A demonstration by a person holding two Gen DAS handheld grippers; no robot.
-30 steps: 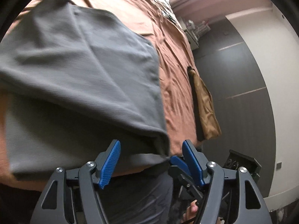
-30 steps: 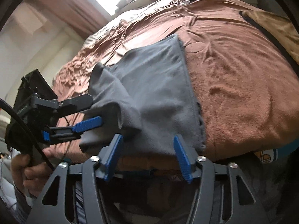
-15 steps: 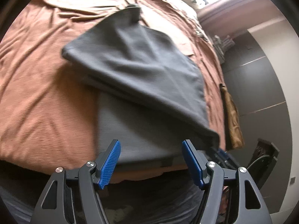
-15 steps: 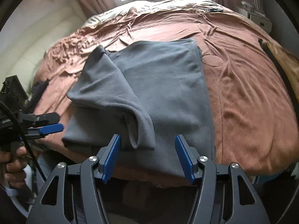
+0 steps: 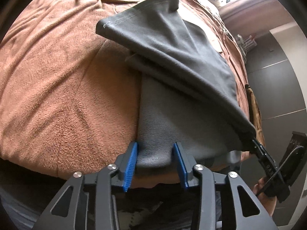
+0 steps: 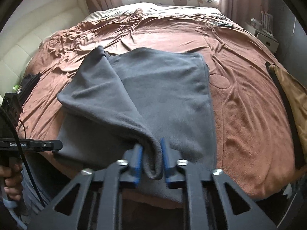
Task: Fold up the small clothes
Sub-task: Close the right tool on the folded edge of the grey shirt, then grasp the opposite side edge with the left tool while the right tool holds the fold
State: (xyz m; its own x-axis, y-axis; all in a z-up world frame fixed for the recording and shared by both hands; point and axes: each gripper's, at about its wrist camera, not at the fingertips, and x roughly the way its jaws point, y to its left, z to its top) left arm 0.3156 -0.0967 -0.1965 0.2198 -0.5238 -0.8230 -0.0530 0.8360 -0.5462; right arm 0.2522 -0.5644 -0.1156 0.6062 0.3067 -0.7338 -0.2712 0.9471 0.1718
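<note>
Fingers (image 6: 137, 159) half-buried in grey garment (image 6: 165, 88)

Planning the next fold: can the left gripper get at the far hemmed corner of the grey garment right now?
Probably not: the left gripper is shut on the grey garment near edge, the right gripper holds another corner. The hemmed corner lies unobstructed on the brown bedspread.

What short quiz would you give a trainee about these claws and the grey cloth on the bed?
1. True or false: both claws grip the grey garment.
2. Which claw holds the lifted, folded-over flap: A left, B right?
3. Fill in: the garment lies on a ____ bedspread.

Key:
1. True: the left claw pinches the near edge, and the right claw pinches a fold.
2. B.
3. Brown.
</note>
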